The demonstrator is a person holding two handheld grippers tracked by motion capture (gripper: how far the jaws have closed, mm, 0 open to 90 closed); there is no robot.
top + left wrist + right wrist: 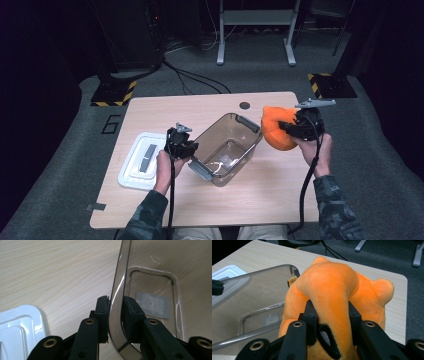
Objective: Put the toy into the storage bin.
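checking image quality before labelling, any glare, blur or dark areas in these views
High view: the table is lit, the surroundings fall into near black, and the picture is soft. Left gripper view: pale glints streak the clear bin, its wall sharp between the left tongs. Right gripper view: the orange plush toy is evenly lit, with the tongs' base blurred.

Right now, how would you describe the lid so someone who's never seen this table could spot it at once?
Start at the wooden table and find the clear plastic bin in the middle. Just to its left, beside the left claw, lies the lid. It is the flat white piece with rounded corners and a grey handle, not see-through like the bin.
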